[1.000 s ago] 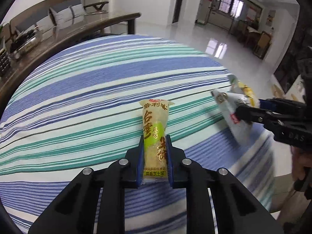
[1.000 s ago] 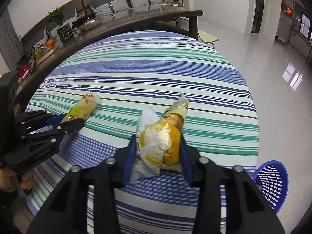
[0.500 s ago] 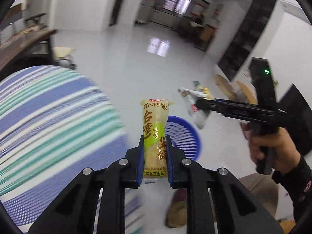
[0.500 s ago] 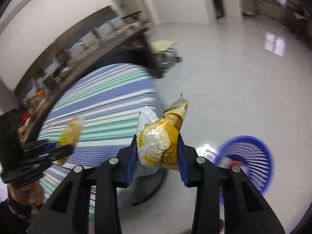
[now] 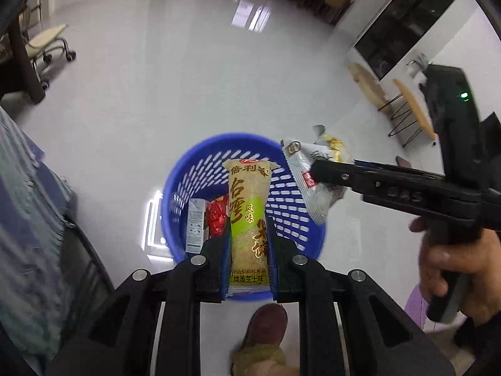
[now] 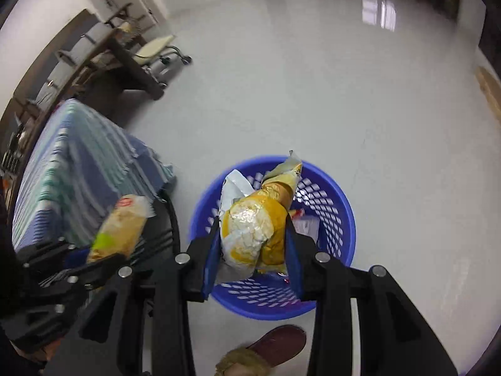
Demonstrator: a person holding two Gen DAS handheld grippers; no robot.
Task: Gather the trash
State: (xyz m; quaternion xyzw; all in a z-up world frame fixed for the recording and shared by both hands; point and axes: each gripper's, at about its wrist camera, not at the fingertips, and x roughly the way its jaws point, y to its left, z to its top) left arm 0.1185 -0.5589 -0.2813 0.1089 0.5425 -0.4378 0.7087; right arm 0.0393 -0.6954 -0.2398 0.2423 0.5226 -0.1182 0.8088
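Trash fills both my grippers above the blue basket, which stands on the glossy floor. My left gripper is clamped on a long yellow-green snack wrapper, its fingers pressed to both sides of the pack, its far end over the basket's mouth. My right gripper squeezes a crumpled yellow-and-white wrapper, also over the basket. Inside the basket lie a small white carton and a red wrapper, side by side. The striped tablecloth hangs to the left. A brown slipper sits on the near side of the basket.
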